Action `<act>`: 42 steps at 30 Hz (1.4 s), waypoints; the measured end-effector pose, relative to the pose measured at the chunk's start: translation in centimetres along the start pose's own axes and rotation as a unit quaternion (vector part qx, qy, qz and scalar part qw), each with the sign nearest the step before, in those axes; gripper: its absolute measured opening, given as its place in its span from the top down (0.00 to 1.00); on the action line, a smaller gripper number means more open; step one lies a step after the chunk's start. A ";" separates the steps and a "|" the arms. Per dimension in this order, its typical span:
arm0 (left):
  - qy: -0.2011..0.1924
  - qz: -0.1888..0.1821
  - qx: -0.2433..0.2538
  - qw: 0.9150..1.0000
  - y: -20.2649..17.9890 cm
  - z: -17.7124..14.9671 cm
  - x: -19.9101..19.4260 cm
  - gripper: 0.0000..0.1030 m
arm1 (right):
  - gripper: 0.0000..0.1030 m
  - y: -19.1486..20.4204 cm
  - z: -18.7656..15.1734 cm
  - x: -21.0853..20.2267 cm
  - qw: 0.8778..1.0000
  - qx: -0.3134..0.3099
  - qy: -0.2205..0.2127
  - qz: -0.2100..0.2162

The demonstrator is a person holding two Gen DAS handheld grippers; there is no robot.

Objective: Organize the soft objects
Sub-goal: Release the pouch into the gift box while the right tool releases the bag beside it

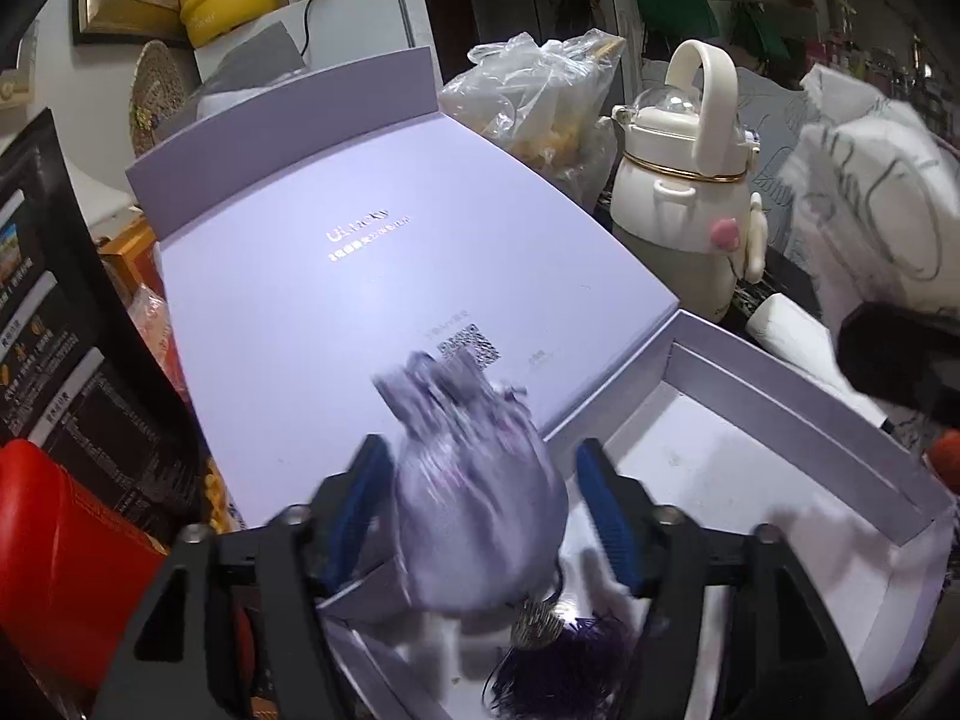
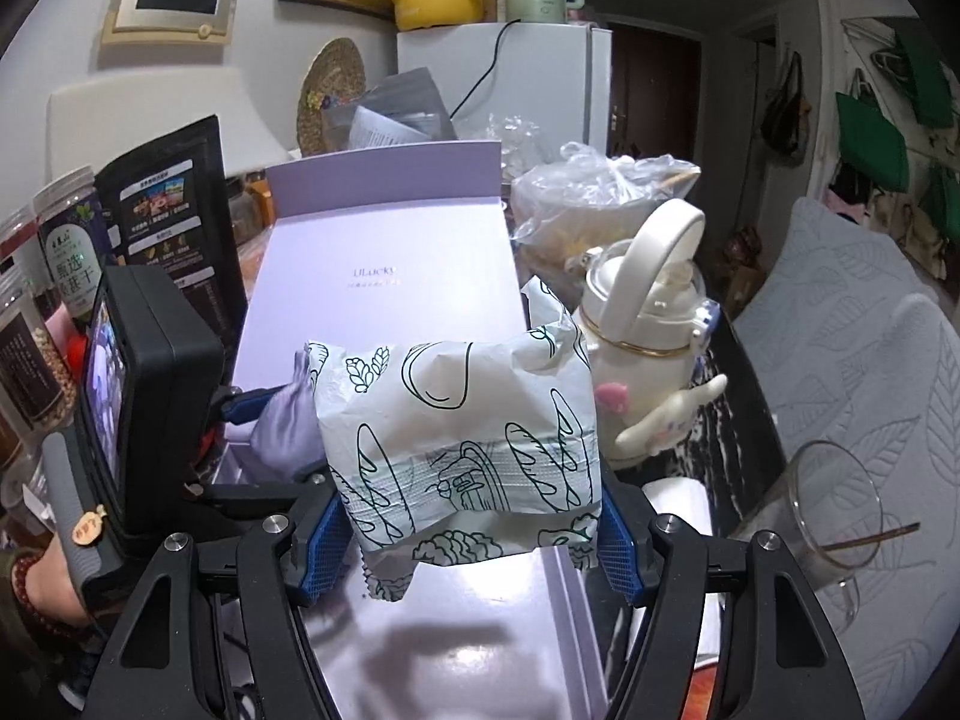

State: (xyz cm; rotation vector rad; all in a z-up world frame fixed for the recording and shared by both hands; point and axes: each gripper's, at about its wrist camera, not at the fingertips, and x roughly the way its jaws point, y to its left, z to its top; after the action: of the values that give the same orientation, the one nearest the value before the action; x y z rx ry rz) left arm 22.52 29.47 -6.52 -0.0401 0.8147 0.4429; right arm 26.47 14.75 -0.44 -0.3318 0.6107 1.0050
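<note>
A lilac satin drawstring pouch (image 1: 480,510) with a dark purple tassel (image 1: 558,660) sits blurred between the blue pads of my left gripper (image 1: 486,468). There is a gap on each side, so the gripper is open. The pouch hangs over the near corner of an open lavender box (image 1: 780,396), whose lid (image 1: 360,276) lies flat behind it. My right gripper (image 2: 468,540) is shut on a soft white package (image 2: 462,438) printed with green bread drawings, held above the box. The pouch (image 2: 282,420) also shows left of the package.
A white handled bottle (image 1: 678,210) and a full plastic bag (image 1: 540,102) stand right of the lid. A black food pouch (image 2: 174,216) and jars crowd the left. A glass cup (image 2: 834,516) with a stick lies at the right by a grey cushion.
</note>
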 end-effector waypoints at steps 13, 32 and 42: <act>-0.023 0.019 -0.026 0.999 0.8 -0.5 -1.3 0.15 | 0.32 -0.5 0.3 2.5 1.000 0.008 0.025 0.016; -0.065 0.048 -0.024 0.996 1.0 -0.8 -6.2 0.15 | 0.27 -0.1 0.8 3.4 0.999 -0.002 0.050 0.008; -0.104 0.046 -0.027 0.993 0.6 -0.3 -11.5 0.15 | 0.27 0.6 1.6 -2.3 1.000 -0.006 0.016 -0.025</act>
State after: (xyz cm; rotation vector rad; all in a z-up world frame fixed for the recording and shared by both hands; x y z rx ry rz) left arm 15.18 25.73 1.49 -0.0068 0.6017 0.5470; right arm 25.53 14.33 2.24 -0.3731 0.6223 0.9569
